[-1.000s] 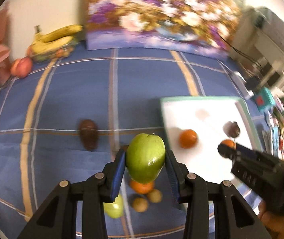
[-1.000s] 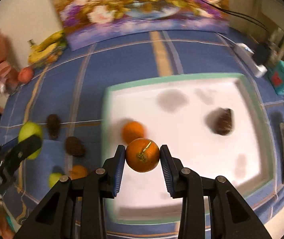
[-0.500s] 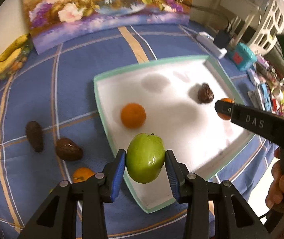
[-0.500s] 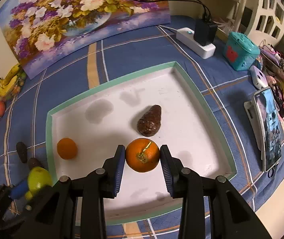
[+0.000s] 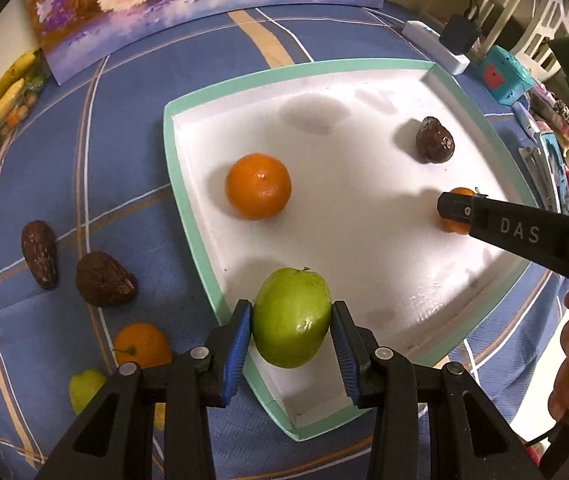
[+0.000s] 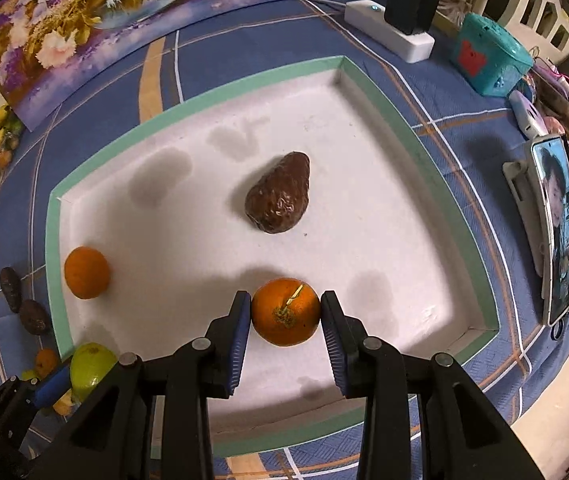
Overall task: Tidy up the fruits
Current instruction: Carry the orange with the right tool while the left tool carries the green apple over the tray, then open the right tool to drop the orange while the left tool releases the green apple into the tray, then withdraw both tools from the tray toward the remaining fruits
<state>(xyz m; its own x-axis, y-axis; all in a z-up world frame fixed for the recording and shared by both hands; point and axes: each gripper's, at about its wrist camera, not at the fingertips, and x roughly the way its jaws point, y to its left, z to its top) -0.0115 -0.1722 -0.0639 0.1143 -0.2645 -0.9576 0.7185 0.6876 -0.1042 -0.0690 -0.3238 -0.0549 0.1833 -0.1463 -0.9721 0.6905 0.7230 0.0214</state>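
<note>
**Blue-checked counter: two fruits carried over the tray, release pending**

Blue cloth with tan and white stripes covers the counter (image 5: 132, 92). A flower painting (image 6: 96, 20) stands along its far edge. At the middle lies the white tray (image 6: 368, 92) with a green rim, large and shallow.

Tray contents: one orange (image 5: 258, 186) near the left rim and one brown avocado (image 6: 278, 198) toward the centre. They are well apart.

Loose fruit on the cloth outside the left rim: two dark avocados (image 5: 104, 280), a second loose orange (image 5: 142, 346) and a small yellow-green fruit (image 5: 84, 390).

Left gripper (image 5: 291, 334): fingers pinching a green apple (image 5: 291, 316) by its flanks, above the tray's near-left corner. Whether it rests on the floor cannot be told.

Right gripper (image 6: 286, 320): fingers pinching a stemmed orange (image 6: 285, 311), over the tray near its front rim.

Hazards from this state:
- The apple sits just inside the rim. Released while tilted or too high, it may well roll against the low wall or hop it onto the cloth.
- Round fruit on a smooth floor is likely to travel; the released orange could strike the avocado or the other orange.
- Both grippers work in one tray; simultaneous withdrawal risks a finger clipping the other tool.
</note>
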